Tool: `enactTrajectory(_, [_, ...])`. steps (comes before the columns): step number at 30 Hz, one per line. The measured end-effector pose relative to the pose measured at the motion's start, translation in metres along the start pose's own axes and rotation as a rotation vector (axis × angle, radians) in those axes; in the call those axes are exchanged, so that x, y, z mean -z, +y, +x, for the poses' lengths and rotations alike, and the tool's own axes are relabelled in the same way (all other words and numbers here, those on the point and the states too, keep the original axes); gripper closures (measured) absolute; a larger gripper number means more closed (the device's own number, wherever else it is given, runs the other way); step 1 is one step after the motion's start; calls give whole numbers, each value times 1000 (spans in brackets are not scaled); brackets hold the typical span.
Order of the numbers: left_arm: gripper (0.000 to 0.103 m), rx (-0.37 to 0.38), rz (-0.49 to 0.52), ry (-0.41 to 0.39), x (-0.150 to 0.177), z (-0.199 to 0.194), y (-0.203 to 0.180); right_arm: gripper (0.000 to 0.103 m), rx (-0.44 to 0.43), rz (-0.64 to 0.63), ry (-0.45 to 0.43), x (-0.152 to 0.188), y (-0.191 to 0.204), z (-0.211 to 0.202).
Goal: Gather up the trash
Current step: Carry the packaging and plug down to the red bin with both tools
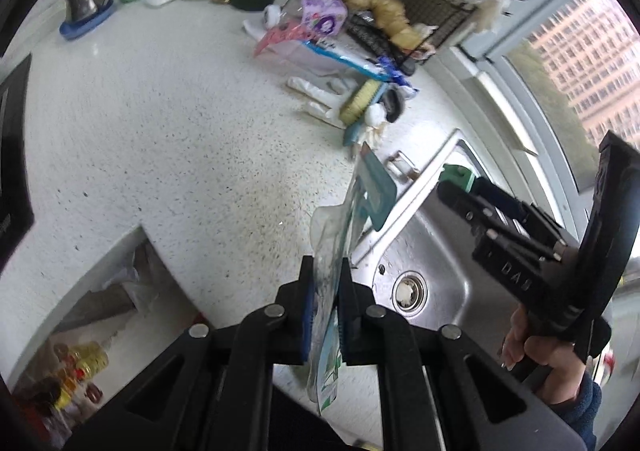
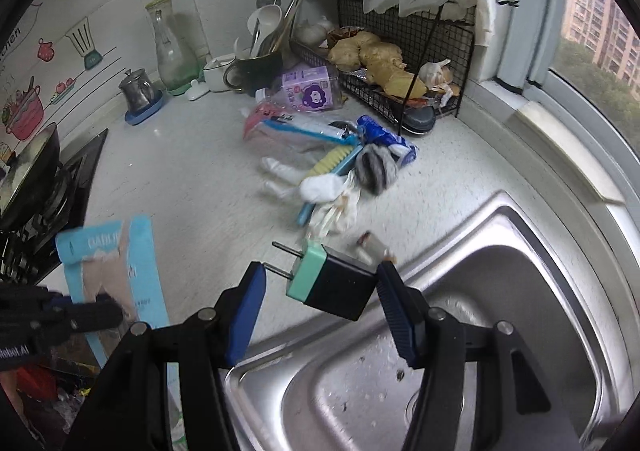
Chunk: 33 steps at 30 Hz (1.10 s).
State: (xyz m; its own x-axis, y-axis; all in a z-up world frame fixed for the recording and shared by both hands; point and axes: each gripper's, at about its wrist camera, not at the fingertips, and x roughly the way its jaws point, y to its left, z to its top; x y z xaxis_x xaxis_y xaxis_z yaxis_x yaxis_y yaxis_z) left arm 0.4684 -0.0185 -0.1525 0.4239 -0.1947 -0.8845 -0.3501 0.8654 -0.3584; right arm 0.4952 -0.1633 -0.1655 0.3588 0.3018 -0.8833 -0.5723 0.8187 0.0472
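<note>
A flat blue packet [image 1: 336, 279] is pinched edge-on in the clenched left gripper [image 1: 325, 307], its long axis running away from the jaws, beside the sink [image 2: 520, 275]. Over the sink's near rim, a black-and-green plug adapter [image 2: 334, 285] is clasped by the right gripper [image 2: 320, 311]. Beyond the sink, a litter of wrappers [image 2: 316, 135] lies on the counter, nearer the right gripper.

I count two grippers, my left gripper [image 1: 325, 303] and my right gripper [image 2: 320, 315], each carrying one thing: one blue packet [image 2: 108, 275] and one plug adapter [image 2: 332, 287]. On the counter [image 2: 192, 179] toward twelve o'clock stand one glass carafe [image 2: 170, 51], one steel pot [image 2: 138, 89] and one dark mug [image 2: 256, 69]. At five o'clock is one sink [image 2: 500, 291].
</note>
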Motion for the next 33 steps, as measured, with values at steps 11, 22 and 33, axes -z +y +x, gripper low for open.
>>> enactTrajectory(11, [95,78,165,-30,55,-53,15,49,84,79,-55,61,55,-68])
enactTrajectory(22, [95,63,272,3,135,-81,82,49,121,163,-51,138,152,-92])
enactTrajectory(33, [95,8,239,147,187,-25,149,49,85,231,45,206,197,-54])
